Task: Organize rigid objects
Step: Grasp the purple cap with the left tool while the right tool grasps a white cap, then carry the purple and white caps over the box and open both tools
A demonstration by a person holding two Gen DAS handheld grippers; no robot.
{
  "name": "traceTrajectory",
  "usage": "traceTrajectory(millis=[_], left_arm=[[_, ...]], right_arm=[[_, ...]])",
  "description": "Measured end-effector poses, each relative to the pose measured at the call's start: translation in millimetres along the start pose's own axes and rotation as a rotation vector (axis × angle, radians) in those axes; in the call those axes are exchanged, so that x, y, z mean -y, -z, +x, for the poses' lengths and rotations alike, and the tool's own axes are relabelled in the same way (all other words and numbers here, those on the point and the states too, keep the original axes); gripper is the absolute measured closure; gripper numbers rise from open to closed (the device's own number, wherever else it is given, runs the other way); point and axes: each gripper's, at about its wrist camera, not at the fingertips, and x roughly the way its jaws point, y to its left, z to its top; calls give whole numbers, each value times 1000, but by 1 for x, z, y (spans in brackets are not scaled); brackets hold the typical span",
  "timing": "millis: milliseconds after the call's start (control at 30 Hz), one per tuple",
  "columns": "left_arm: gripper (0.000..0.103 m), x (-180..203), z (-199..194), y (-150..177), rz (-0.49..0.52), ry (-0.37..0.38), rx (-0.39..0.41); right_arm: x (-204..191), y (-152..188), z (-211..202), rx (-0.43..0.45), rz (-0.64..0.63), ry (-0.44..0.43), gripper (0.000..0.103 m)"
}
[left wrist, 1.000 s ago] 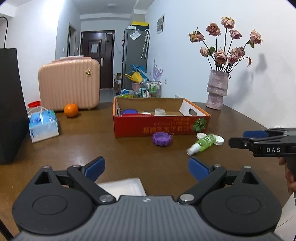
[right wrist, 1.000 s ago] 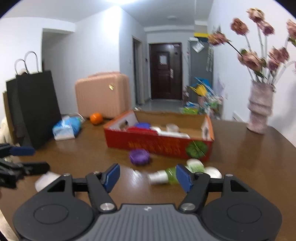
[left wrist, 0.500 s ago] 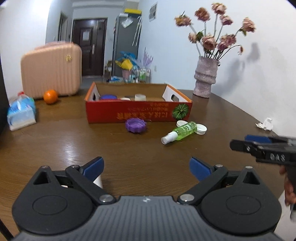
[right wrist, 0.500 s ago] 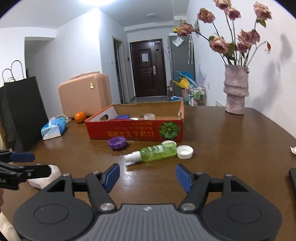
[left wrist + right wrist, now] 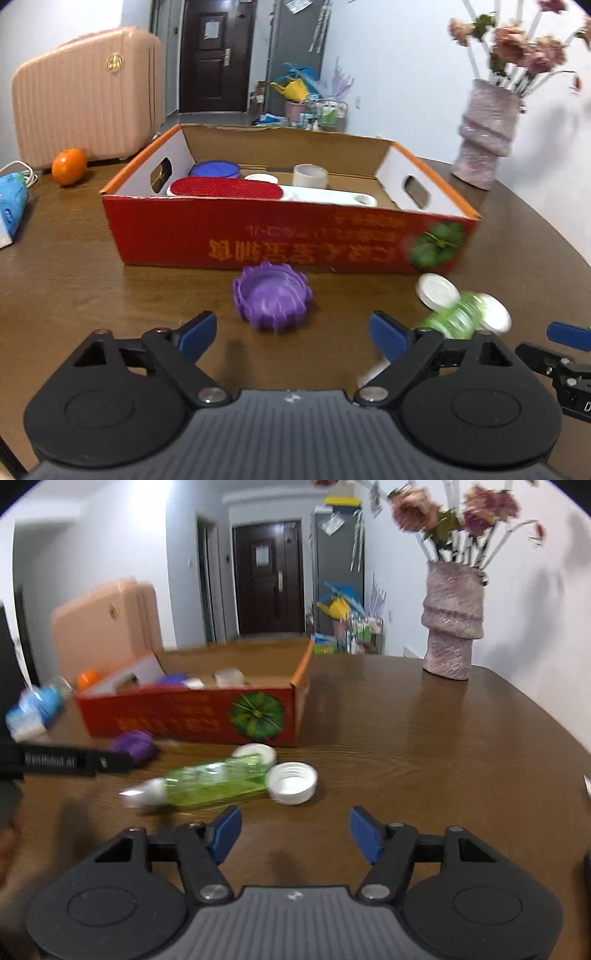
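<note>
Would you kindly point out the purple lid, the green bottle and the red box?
purple lid (image 5: pixel 272 300), left wrist view, its hollow centre.
green bottle (image 5: pixel 218 782), right wrist view, mid-body.
red box (image 5: pixel 258 242), left wrist view, front wall.

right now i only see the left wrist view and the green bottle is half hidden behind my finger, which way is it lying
Observer: The green spray bottle lies on its side, white tip pointing toward the purple lid.
Operator: whats next to its base
Observer: A white cap, open side up, threads showing.
Operator: anything held on the right side
Observer: No, the right gripper is open, with nothing between its fingers.
</note>
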Motion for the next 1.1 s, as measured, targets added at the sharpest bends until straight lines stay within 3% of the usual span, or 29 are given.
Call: traceTrajectory(millis=[167,267,333,400,533,800,1000,1100], left_arm=[[22,-8,31,-11,-30,-22,-18],[29,-8,36,-10,1,-27,6],[48,-8,36,-10,18,-32,17],[48,-6,36,-9,44,-22,26],[48,0,28,-8,60,-4,19],[48,8,-72,-3,86,103,178],[48,-1,-137,25,69,153,210],[48,-8,-161,42,84,143,212]], right_arm=[[3,-13,39,-41,-23,-20,48],[3,-17,51,-37,-16,-28,48],[2,-18,57,-33,-25,-33,53],[1,-20,59,-29,-24,-39,64],[2,-23,55,-12,-17,-29,64],[6,-10,-2,44,43,-23,64],[-23,8,-54,76,12,-105,64],[-37,17,-71,87,10,-130,63]])
